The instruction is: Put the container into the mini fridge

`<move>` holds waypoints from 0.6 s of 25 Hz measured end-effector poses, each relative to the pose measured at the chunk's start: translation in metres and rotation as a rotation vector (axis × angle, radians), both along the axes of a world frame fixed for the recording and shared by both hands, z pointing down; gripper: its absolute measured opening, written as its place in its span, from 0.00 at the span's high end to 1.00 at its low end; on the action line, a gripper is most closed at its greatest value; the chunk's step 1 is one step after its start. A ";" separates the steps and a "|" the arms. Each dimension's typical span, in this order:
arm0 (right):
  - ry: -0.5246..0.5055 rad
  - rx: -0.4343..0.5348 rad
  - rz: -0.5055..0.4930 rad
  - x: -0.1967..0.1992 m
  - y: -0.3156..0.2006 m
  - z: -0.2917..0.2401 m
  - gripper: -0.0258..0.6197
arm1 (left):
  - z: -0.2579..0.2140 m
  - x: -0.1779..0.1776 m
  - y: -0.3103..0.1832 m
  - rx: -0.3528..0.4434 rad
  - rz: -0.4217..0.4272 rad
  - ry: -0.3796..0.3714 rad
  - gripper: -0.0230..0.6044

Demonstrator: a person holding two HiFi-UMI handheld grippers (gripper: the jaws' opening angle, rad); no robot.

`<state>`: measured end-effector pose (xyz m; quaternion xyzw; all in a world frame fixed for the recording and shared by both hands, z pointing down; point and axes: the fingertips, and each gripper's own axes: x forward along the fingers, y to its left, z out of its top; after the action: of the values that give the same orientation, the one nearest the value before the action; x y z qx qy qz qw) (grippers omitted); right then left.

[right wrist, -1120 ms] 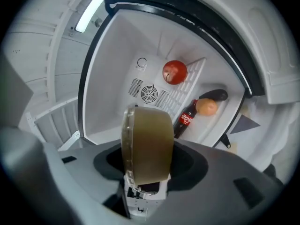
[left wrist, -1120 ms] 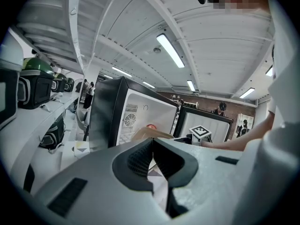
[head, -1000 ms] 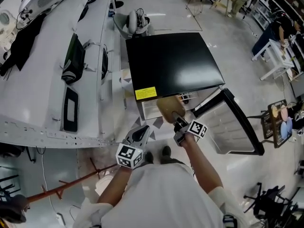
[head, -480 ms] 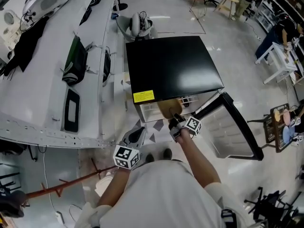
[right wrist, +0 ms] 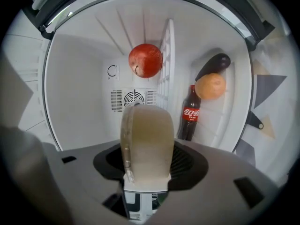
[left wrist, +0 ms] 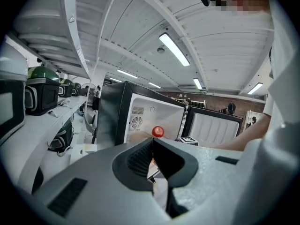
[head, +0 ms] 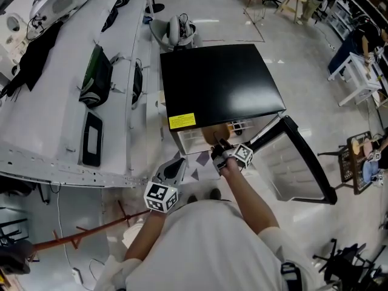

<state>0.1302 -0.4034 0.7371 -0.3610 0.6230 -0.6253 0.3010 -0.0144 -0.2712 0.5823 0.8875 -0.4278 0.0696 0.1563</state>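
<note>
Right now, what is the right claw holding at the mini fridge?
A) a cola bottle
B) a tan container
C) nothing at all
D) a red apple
B: in the right gripper view, the right claw is closed on the tan container, while the red apple and the cola bottle are inside the mini fridge, apart from the claw.

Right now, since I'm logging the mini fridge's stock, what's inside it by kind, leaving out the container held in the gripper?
Red apple: 1
Orange: 1
Cola bottle: 1
Dark purple vegetable, likely an eggplant: 1
Total: 4
Left out: the container, held and not yet set down.
</note>
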 end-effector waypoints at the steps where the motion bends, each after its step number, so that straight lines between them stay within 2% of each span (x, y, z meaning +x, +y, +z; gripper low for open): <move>1: 0.000 -0.001 0.001 0.000 -0.001 0.002 0.62 | 0.000 0.002 0.000 0.002 0.004 -0.001 0.96; 8: -0.023 0.003 0.018 0.000 -0.008 0.004 0.61 | 0.000 0.009 0.000 0.003 0.012 -0.004 0.96; 12: 0.033 -0.001 0.002 -0.002 -0.009 0.000 0.43 | -0.001 0.009 -0.001 0.003 0.006 0.000 0.96; 15: 0.074 0.005 -0.010 -0.003 -0.009 -0.004 0.35 | 0.000 0.008 -0.001 0.002 0.001 0.004 0.96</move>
<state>0.1267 -0.4119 0.7331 -0.3800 0.6372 -0.6113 0.2754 -0.0063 -0.2723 0.5820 0.8879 -0.4274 0.0677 0.1562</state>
